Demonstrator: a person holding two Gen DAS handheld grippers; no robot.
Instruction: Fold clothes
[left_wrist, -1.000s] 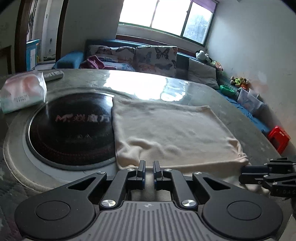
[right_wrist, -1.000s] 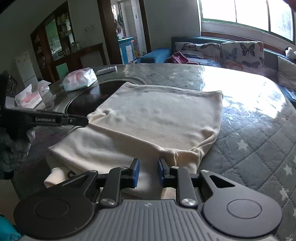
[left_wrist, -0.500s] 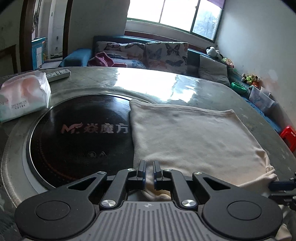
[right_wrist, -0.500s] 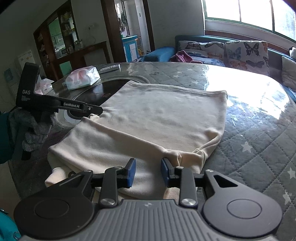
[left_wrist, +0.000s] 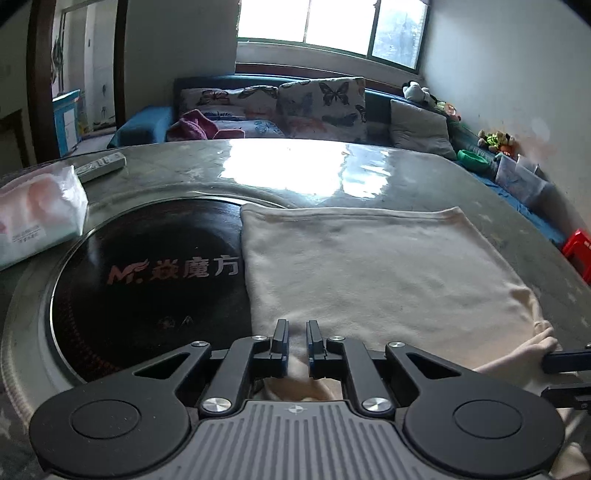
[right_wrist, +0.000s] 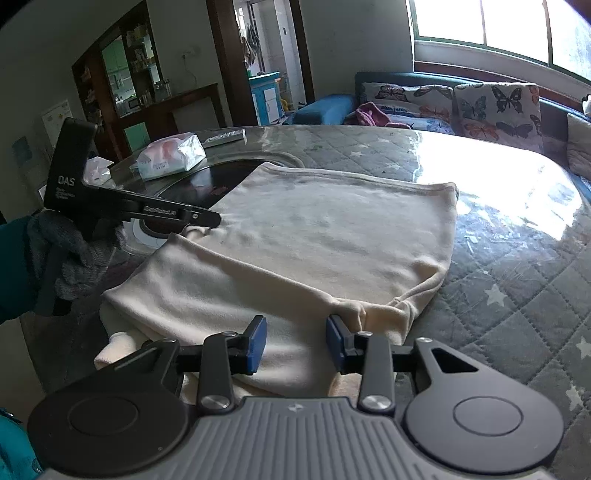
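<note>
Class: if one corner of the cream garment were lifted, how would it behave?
The cream garment would probably droop rather than hold shape: its near edge already bunches in soft wrinkles. It looks light, lying thin and flat. On the glossy table it may slide when tugged.

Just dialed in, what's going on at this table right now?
A person with a gripper in each hand is folding a cream garment on the quilted table, part of it over the dark round cooktop. The left gripper has its jaws nearly closed on the near edge. The right gripper is open, its jaws apart over the folded near corner, gripping nothing. A tissue pack sits nearby.
</note>
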